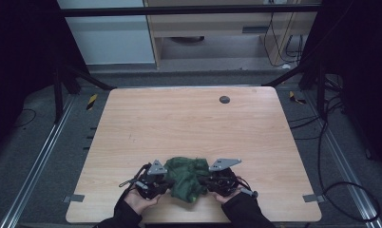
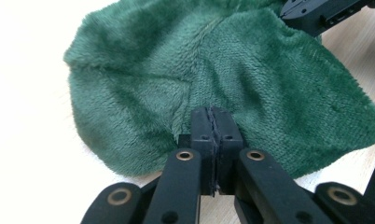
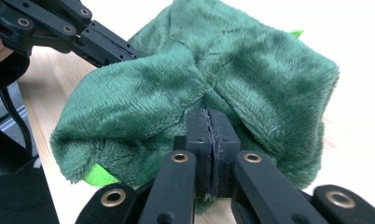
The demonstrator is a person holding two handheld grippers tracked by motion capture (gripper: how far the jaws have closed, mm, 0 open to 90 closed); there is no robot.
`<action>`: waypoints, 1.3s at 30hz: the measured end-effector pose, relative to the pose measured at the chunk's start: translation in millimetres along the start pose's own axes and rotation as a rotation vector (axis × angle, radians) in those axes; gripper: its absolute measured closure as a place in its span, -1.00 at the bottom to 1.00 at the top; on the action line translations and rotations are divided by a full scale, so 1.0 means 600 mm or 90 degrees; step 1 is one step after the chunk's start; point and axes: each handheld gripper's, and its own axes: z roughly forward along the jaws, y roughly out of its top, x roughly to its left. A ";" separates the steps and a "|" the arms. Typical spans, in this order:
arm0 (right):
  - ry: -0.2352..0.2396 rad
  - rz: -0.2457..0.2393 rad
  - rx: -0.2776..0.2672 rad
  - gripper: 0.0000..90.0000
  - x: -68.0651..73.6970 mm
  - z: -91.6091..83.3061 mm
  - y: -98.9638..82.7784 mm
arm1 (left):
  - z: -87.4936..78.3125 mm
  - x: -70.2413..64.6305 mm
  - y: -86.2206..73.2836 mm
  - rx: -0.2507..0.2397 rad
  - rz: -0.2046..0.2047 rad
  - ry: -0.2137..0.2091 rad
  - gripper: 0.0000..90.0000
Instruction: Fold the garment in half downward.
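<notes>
Hands and sleeves are seen at the bench's (image 1: 189,118) near edge, a green cloth (image 1: 186,175) bunched between the left gripper (image 1: 157,183) and right gripper (image 1: 216,181).

Left jaws are pressed together at the cloth's (image 2: 213,70) hem; whether fabric is pinched cannot be told.

Right jaws likewise meet against the cloth (image 3: 213,70). Spreading or folding seems in hand; an outward pull would be called for. Nothing obstructs.

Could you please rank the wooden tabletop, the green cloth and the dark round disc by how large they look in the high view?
1. Wooden tabletop, largest by far.
2. Green cloth, bunched between the two grippers.
3. Dark round disc, smallest, though it lies farther from the camera.
</notes>
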 end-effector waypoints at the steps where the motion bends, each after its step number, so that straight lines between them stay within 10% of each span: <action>1: -0.002 0.001 -0.010 0.93 -0.002 -0.007 0.004 | -0.005 0.002 0.002 -0.006 -0.001 0.003 0.90; 16: -0.073 0.037 -0.075 0.69 -0.052 -0.058 0.008 | -0.058 0.064 -0.004 -0.075 -0.068 0.076 0.60; 39: -0.216 0.123 -0.070 -0.10 -0.150 -0.092 -0.030 | -0.077 0.165 -0.049 -0.072 -0.118 0.194 -0.15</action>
